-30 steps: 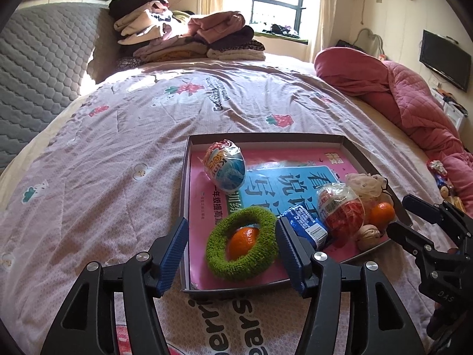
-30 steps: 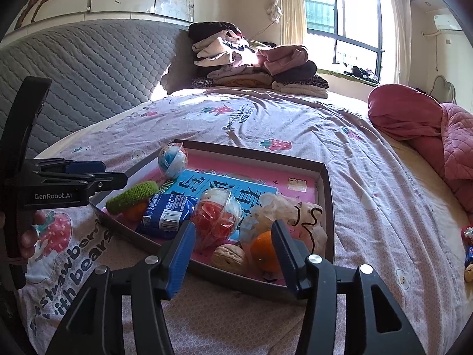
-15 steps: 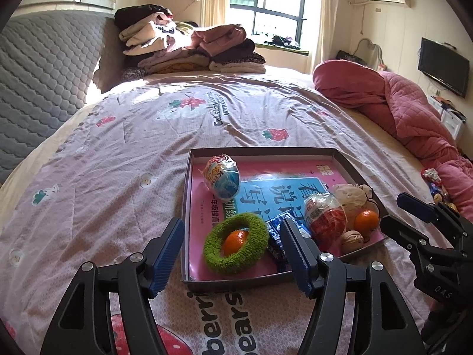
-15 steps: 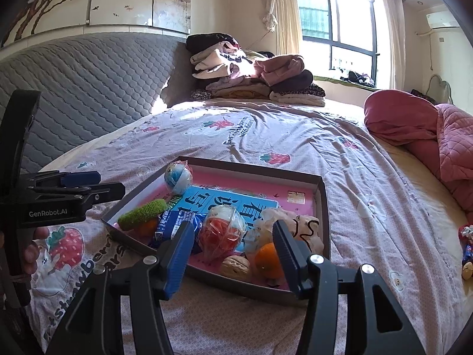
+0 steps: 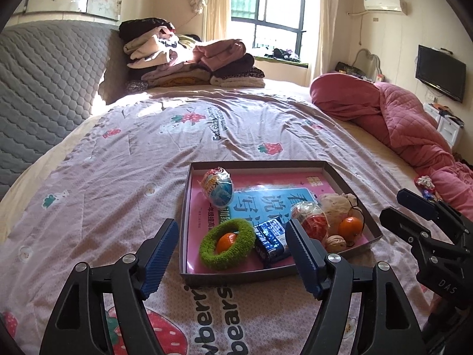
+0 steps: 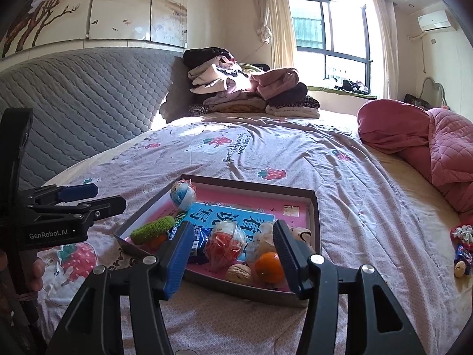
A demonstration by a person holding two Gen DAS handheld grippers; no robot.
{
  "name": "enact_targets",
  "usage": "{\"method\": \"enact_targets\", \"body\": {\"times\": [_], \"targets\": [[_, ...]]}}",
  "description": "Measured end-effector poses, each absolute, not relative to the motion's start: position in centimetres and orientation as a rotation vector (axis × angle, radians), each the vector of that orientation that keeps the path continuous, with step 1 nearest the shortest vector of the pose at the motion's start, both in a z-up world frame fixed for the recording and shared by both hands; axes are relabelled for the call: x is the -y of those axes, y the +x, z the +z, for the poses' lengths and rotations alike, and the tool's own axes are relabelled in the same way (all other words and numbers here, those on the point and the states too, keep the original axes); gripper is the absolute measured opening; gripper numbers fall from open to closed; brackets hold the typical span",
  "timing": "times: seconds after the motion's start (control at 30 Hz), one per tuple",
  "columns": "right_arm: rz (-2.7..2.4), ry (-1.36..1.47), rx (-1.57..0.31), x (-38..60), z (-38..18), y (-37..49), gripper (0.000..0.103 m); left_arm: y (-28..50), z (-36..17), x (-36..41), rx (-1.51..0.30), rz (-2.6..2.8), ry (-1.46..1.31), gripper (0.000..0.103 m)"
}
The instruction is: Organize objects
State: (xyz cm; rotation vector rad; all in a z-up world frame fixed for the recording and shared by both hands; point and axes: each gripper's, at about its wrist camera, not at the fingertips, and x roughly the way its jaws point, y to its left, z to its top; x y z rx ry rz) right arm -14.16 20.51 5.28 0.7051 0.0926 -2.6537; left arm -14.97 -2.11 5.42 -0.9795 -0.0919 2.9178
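Lettering "GenRobot.AI" marks the spread left hand-held gripper [image 6: 78,196]; the right hand-held gripper [image 6: 232,254], equally spread, faces a pink-lined tray [image 6: 314,219] of snacks.

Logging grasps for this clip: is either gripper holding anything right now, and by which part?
Nothing is held. The left gripper and right gripper are both open, short of the tray.

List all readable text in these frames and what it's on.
"GenRobot.AI": left gripper body.
"DAS": right gripper body.
"with bears", partly cut off: bedsheet.
Large Chinese title on the blue book: not confidently readable.
Blue snack packet print: too small.
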Motion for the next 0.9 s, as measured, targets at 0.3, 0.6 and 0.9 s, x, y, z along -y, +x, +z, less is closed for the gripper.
{"method": "enact_targets", "body": {"times": [0.3, 0.6, 0.9], "targets": [[-2.675, 0.646, -0.085, -20.5, 6.9, -12.2, 0.061, -12.4, 6.1, 1.9, 0.052, 2.984, -0.932, 0.077], [-2.694, 0.636, -0.065, -20.5, 7.6, -9.9, 0.070, -9.7, 6.4, 1.4, 0.061, 3.007, -0.903, 0.077], [-2.689, 0.679, -0.054, -20.6, 7.1, -8.2, 0.071, -7.5, 5.9, 1.6, 0.088, 3.018, -0.934, 0.077]]}}
